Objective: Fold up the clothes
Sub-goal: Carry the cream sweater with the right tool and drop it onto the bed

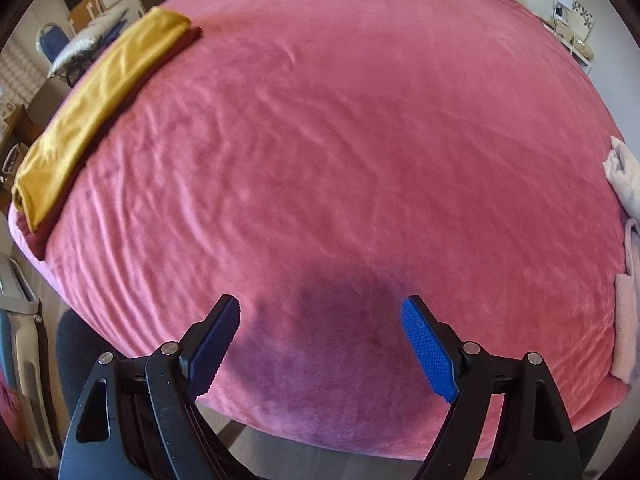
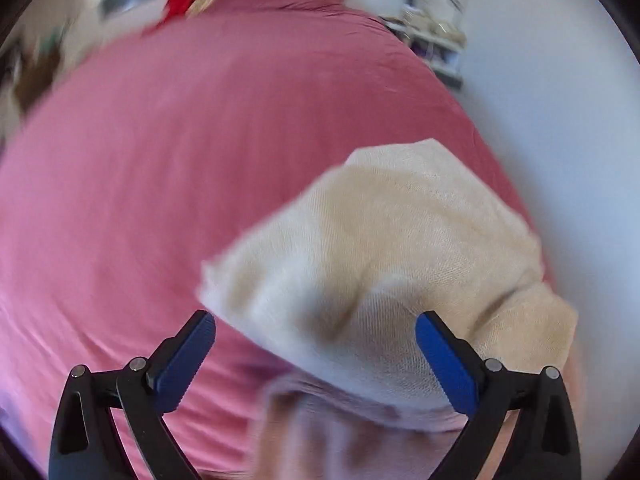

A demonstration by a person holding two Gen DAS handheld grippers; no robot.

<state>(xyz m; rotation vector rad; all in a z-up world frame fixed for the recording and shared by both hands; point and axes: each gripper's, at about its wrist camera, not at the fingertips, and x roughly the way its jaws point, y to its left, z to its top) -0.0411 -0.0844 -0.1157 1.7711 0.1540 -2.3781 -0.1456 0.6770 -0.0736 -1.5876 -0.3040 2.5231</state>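
Cream cloth [image 2: 380, 264] lies crumpled on the pink bed [image 2: 160, 180], filling the lower right of the right wrist view, directly ahead of the right claw [image 2: 316, 350]. That claw stands wide open with nothing pressed between its blue pads; the cloth's near edge sits between and just beyond them, over a paler pink garment [image 2: 320, 432]. The heap's long axis runs from lower left to upper right, toward the bed's right edge.

Left claw [image 1: 320, 344] is open too and holds nothing, hovering over bare bedspread at the bottom of its frame. From there the cream cloth [image 1: 624, 176] shows only at the far right edge, well apart, and a folded yellow garment [image 1: 96, 108] lies at the upper left. By this layout the right claw is much the nearer for the next pick.
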